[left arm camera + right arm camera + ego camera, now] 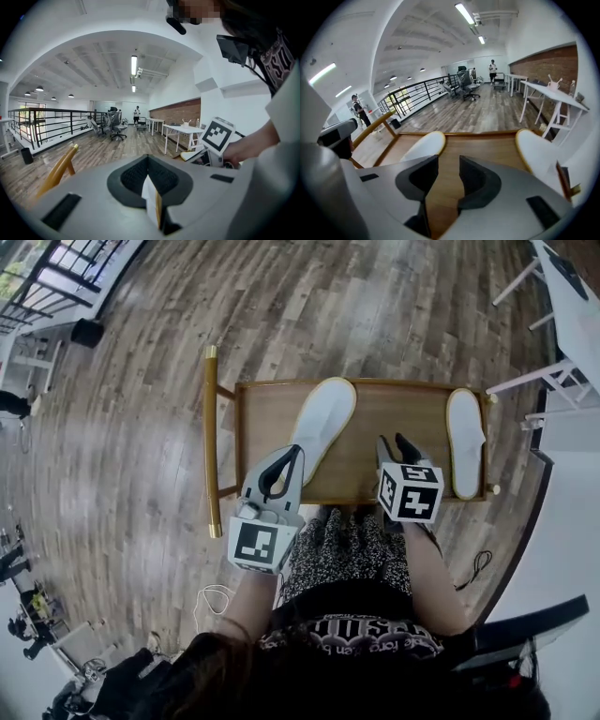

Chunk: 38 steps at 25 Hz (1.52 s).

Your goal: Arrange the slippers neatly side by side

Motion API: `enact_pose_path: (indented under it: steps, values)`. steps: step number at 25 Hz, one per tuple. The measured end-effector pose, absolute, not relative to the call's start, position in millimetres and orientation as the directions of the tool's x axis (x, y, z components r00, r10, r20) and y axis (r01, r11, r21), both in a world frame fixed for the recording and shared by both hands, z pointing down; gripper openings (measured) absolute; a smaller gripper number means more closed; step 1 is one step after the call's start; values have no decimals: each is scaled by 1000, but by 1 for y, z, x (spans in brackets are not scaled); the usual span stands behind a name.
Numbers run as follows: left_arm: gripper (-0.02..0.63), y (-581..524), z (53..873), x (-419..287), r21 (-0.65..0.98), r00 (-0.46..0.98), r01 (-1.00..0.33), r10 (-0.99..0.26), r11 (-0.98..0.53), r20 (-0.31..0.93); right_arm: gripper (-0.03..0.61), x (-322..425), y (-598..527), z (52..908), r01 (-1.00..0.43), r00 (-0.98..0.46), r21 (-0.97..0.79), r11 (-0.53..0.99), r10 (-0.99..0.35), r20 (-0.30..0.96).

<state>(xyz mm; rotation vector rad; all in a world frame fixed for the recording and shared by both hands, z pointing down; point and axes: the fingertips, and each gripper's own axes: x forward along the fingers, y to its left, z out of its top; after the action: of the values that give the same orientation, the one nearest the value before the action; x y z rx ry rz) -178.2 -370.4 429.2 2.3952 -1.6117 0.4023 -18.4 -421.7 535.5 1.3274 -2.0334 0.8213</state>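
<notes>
Two white slippers with yellow rims lie on a wooden tray (403,409). The left slipper (325,420) lies slanted near the tray's middle, and my left gripper (285,463) is shut on its near end. In the left gripper view a thin white and tan edge of that slipper (151,199) is pinched between the closed jaws of the left gripper (150,187). The right slipper (466,441) rests along the tray's right edge. My right gripper (396,448) hovers over the tray between the slippers, open and empty. The right gripper view shows bare wood through the gap of the right gripper (443,176), the left slipper (423,145) and the right slipper (536,152).
The tray has a raised rim and a gold handle bar (212,442) at its left. A white table (572,306) stands to the right, close to the tray. A cable (478,568) lies on the plank floor. The person's lap is against the tray's near edge.
</notes>
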Motion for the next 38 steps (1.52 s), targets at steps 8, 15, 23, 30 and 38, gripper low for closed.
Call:
enact_pose_path:
  steps: [8, 15, 23, 30, 38]
  values:
    - [-12, -360, 426, -212, 34, 382, -918, -861, -394, 334, 129, -124, -413, 551, -893, -444, -331, 304, -483, 754]
    - [-12, -363, 423, -227, 30, 397, -912, -861, -409, 319, 134, -147, -424, 574, -925, -361, -247, 289, -459, 812]
    - [-12, -365, 429, -233, 38, 395, -912, -850, -408, 347, 133, -151, -425, 590, -936, -298, -163, 312, -456, 839]
    - [-12, -361, 439, -233, 50, 401, -909, -839, -413, 368, 133, -154, -432, 570, -944, -295, -170, 282, -498, 815]
    - [-12, -360, 438, -224, 47, 412, -903, -832, -426, 371, 129, -150, -435, 595, -958, -203, -78, 277, -457, 866]
